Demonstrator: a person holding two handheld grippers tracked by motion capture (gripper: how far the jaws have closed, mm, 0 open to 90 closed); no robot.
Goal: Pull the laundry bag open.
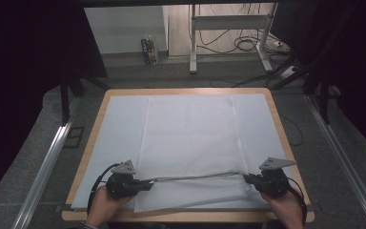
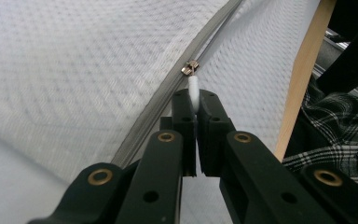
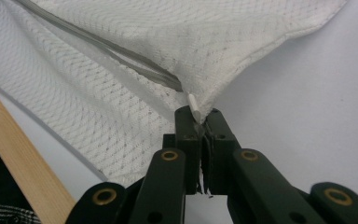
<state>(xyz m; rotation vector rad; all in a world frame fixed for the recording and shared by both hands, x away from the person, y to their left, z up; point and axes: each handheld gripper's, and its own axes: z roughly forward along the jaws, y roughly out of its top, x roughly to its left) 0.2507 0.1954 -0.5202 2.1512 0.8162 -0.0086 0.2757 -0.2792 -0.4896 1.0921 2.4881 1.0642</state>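
Work in hand: zipping a white mesh bag (image 1: 190,138) that lies flat on the worktop (image 1: 181,91), on a pale sheet (image 1: 116,129).
Bag position: it lies over the middle of the worktop, its zip edge toward the person and lifted off the sheet between the two tools.
Zip: a grey zip line (image 1: 195,177) runs across the near end of the bag, pulled fairly straight.
Left hand-held gripper (image 2: 196,100): jaws pressed together on the white pull tab (image 2: 193,88); the metal slider (image 2: 189,68) sits just beyond the tips, on the zip.
Right hand-held gripper (image 3: 199,116): jaws closed on the bag's corner (image 3: 204,106), beside a small white tab (image 3: 192,101), where the zip line ends.
Doing the step well: I judge the right tool should hold its corner firm, so the zip stays taut, while the left draws the slider along the line of the teeth, not up or sideways.
Risk: pulling off-line could snag mesh in the slider or slip the tab out of the jaws.
Container: the mesh bag looks flat and empty; through the weave I see nothing inside, though I cannot be sure.
Zip state: whether the teeth are closed along the span I cannot tell.
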